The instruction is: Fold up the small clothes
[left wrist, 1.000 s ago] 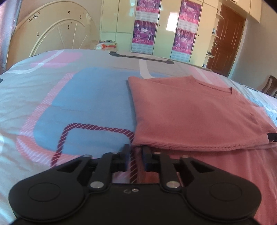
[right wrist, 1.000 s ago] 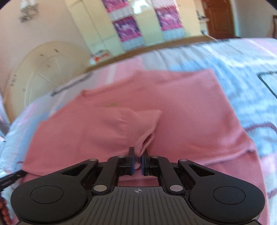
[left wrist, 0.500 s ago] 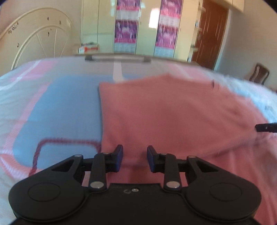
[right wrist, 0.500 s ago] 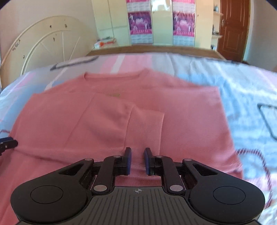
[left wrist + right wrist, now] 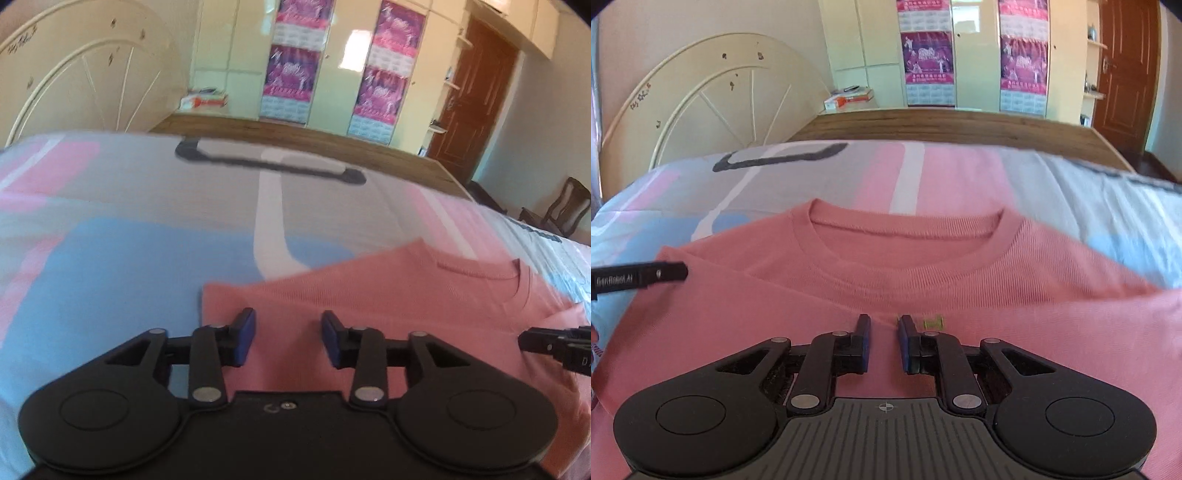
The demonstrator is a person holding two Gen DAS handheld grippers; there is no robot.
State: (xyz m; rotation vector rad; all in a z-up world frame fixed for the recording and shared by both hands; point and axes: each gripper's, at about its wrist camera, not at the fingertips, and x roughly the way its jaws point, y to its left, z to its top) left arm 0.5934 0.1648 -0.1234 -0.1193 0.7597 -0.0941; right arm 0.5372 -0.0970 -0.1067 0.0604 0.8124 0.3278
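Observation:
A pink knit top [image 5: 388, 295] lies flat on the bed, collar away from me. In the right wrist view the top [image 5: 923, 288] fills the middle, with its round collar [image 5: 905, 236] ahead. My left gripper [image 5: 288, 334] is open and empty, over the top's left shoulder edge. My right gripper [image 5: 883, 338] is open and empty, just below the collar, with a small green mark [image 5: 932, 323] beside its right finger. The left gripper's finger tip [image 5: 646, 277] shows at the left of the right wrist view. The right gripper's tip [image 5: 554, 345] shows at the right of the left wrist view.
The bed cover [image 5: 129, 258] is patterned in pink, blue and grey. A wooden footboard [image 5: 942, 129] runs along the far edge. Behind stand a cream round headboard [image 5: 713, 103], wardrobes with posters [image 5: 927, 59], a brown door [image 5: 1126, 70] and a chair [image 5: 565, 210].
Both grippers let go of the cloth and opened, the left wider. Both moved forward from the hem and folded sleeve up to the shoulders and collar.

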